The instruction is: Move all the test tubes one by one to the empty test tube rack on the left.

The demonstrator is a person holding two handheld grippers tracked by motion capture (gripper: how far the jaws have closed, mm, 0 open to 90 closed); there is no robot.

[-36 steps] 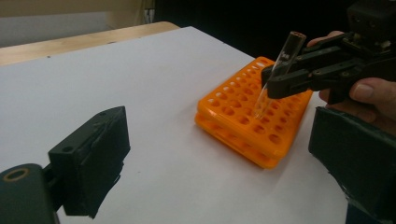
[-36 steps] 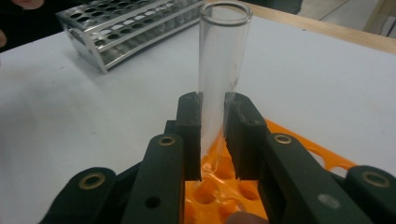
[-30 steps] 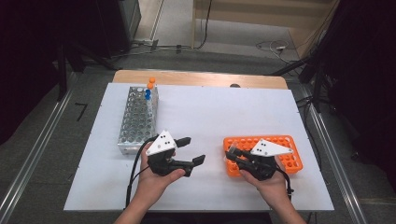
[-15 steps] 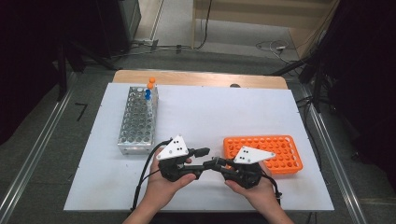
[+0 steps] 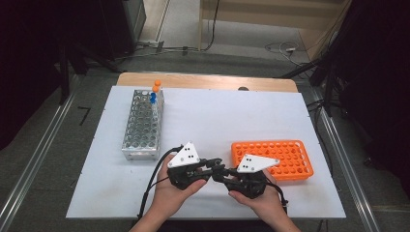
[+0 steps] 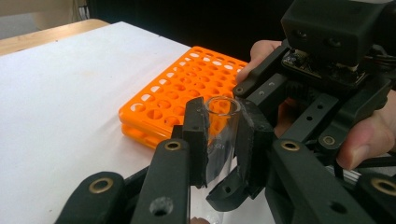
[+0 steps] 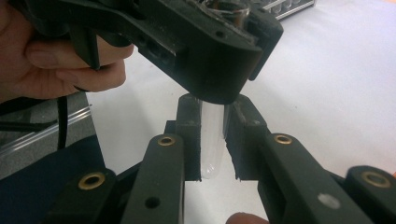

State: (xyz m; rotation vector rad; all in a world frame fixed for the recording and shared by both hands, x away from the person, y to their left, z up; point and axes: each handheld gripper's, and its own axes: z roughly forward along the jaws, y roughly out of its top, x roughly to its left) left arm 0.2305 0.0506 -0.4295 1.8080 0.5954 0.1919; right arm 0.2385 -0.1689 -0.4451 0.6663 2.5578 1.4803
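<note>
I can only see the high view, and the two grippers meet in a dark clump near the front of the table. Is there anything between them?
Observer: Yes. A clear glass test tube stands upright between the left gripper pads, open mouth up.
Operator: And the other gripper?
Observer: The right gripper is shut on the same tube, lower down by its rounded bottom.
Operator: So both are holding it?
Observer: Yes. The left jaws have just been closing and now press on the tube near its rim.
Operator: Anything inside the tube?
Observer: It looks empty and has no cap; the orange rack lies right behind it.
</note>
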